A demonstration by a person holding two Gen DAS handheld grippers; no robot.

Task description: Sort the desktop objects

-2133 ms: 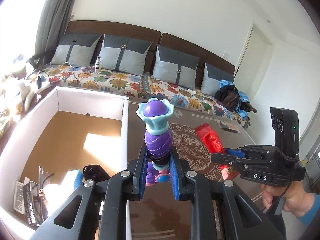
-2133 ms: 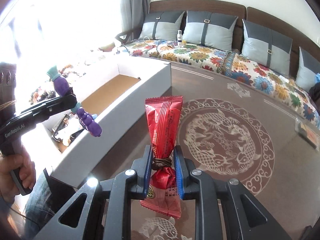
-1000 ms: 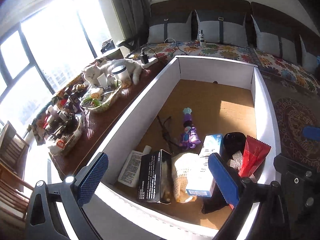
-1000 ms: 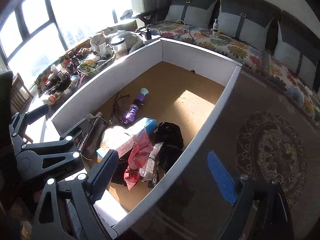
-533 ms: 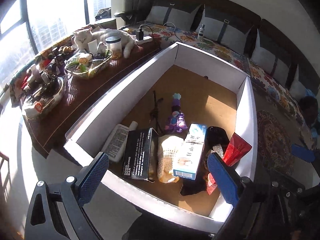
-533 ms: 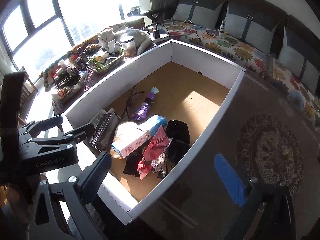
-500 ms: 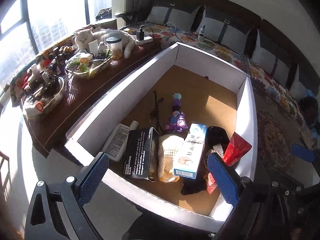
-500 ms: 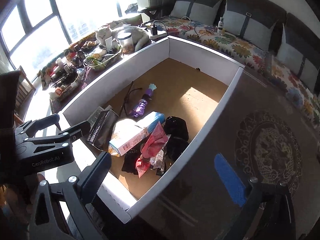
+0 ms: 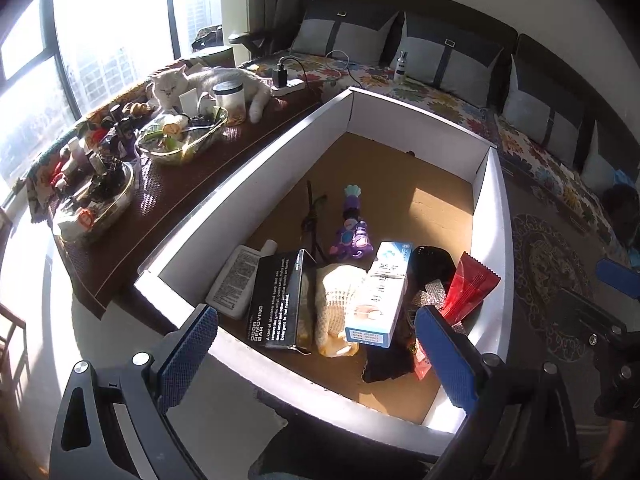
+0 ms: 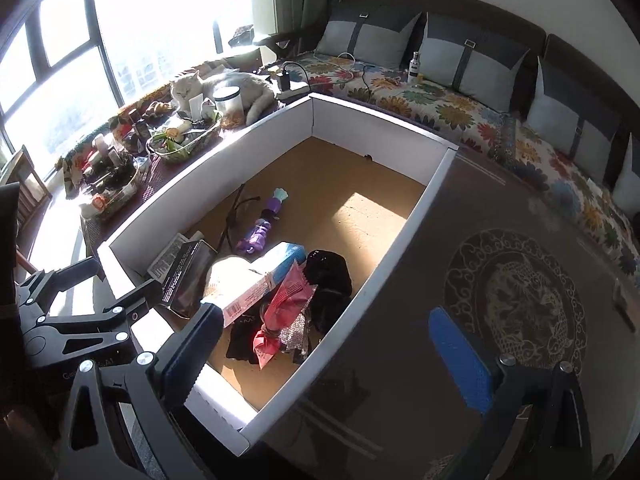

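Note:
A white cardboard box [image 9: 256, 168] [image 10: 408, 216] holds the sorted things. In it lie a purple toy [image 9: 352, 224] [image 10: 260, 232], a red snack packet [image 9: 468, 288] [image 10: 286, 292], a black box [image 9: 276, 300], a white and blue carton [image 9: 380, 292] [image 10: 256, 284], a white bottle [image 9: 236, 280], a cream cloth [image 9: 338, 292] and black items [image 10: 328, 272]. My left gripper [image 9: 316, 352] is open and empty above the box's near end. My right gripper [image 10: 328, 360] is open and empty over the box's right wall.
A dark table [image 10: 460, 300] with a round gold pattern lies right of the box. A side table [image 9: 168, 184] at the left carries glass bowls of small items and a white cat [image 9: 208, 84]. A sofa with floral cover [image 10: 440, 104] runs along the back.
Both grippers let go of the purple toy and the red packet into the box earlier and opened wide. In the last half second they rose slightly; the view barely shifts.

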